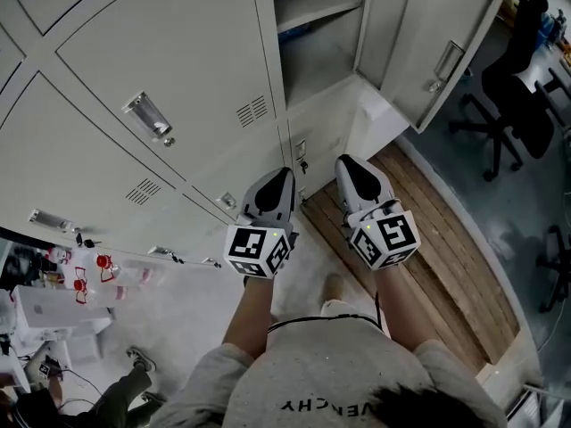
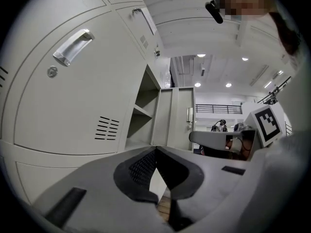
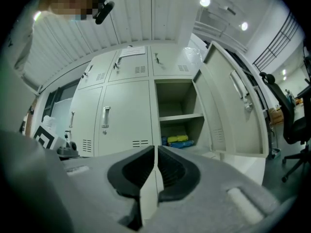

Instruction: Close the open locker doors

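A bank of pale grey lockers (image 1: 161, 78) fills the left of the head view. One compartment (image 1: 317, 25) stands open, its door (image 1: 433, 47) swung out to the right. My left gripper (image 1: 282, 176) and right gripper (image 1: 350, 164) are held side by side in front of the lockers, both level, shut and empty. In the right gripper view the open compartment (image 3: 179, 113) lies just right of my gripper (image 3: 155, 147), with a shelf and yellow and blue items (image 3: 177, 141) inside; its door (image 3: 233, 101) hangs wide. The left gripper (image 2: 156, 149) sees the open compartment (image 2: 141, 115) ahead.
A black office chair (image 1: 513, 87) stands beyond the open door. A wooden floor strip (image 1: 437, 257) runs under my right side. Clutter with red-marked items (image 1: 85, 279) lies at lower left, and another person's arm (image 1: 120, 395) shows at the bottom left.
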Available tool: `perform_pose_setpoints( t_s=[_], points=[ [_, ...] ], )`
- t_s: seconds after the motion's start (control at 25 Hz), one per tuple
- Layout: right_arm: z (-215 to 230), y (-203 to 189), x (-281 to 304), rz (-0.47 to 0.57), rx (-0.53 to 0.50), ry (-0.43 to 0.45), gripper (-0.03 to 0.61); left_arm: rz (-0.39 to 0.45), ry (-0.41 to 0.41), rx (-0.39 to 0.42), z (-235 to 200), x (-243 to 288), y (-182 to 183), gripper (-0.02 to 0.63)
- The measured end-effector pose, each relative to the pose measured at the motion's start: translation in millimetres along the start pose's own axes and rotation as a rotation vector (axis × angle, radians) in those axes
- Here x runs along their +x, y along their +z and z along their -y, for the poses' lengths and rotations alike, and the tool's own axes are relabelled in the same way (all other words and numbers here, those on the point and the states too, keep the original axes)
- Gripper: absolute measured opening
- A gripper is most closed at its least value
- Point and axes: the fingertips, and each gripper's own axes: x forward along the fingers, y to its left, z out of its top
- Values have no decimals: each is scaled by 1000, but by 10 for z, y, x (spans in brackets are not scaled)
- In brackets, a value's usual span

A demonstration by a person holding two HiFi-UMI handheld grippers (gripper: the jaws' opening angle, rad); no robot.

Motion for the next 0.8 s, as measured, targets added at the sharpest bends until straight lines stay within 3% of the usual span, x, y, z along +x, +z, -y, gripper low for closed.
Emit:
perform_pose_setpoints(
  t_s=[0.52,0.8],
  points=[
    [1047,91,-77,-4,-5,-28,15,5,-11,9,475,855,-130,-3],
    [1484,88,-175,-8,16,-86,15,-27,-46,10,692,1141,-256,-3]
  ],
)
